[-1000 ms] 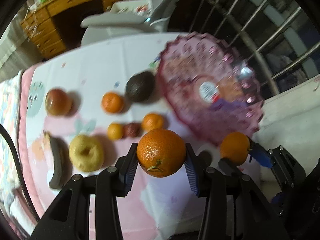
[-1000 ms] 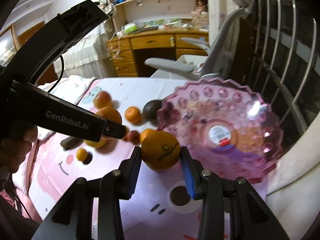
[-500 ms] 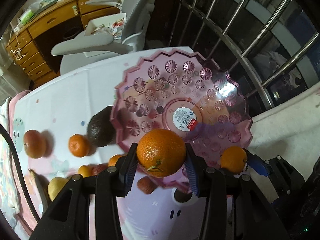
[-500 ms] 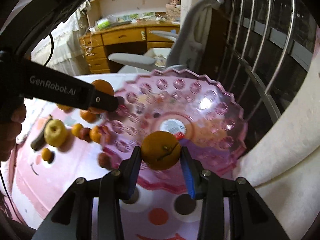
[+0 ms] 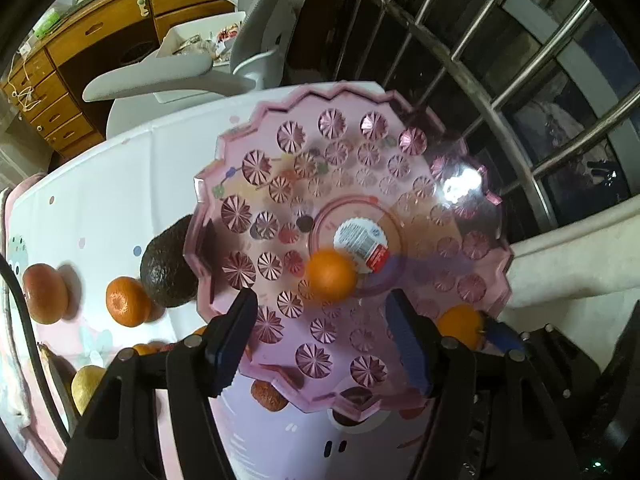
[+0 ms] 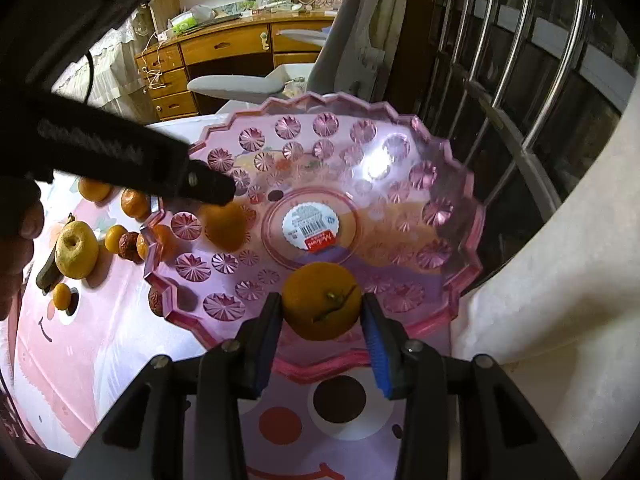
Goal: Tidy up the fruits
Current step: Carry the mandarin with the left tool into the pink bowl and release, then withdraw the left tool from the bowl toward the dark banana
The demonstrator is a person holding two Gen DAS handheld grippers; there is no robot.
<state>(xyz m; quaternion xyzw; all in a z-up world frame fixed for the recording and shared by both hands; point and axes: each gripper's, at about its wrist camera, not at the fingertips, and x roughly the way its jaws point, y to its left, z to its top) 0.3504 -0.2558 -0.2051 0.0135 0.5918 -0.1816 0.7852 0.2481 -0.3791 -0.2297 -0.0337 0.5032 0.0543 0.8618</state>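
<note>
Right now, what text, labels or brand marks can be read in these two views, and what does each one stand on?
Round white sticker at the centre of the pink scalloped plastic dish: a red band with script and a barcode, too small to read.
Black body of the left gripper: a pale printed mark, blurred, unreadable.
No other text shows.

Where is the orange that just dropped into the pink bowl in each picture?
Left wrist view: the dropped orange lies blurred in the pink bowl, beyond the open left gripper, touching the sticker.
Right wrist view: the same orange lies left of the sticker, under the left gripper's tip.
Shared landmark: the sticker.
</note>
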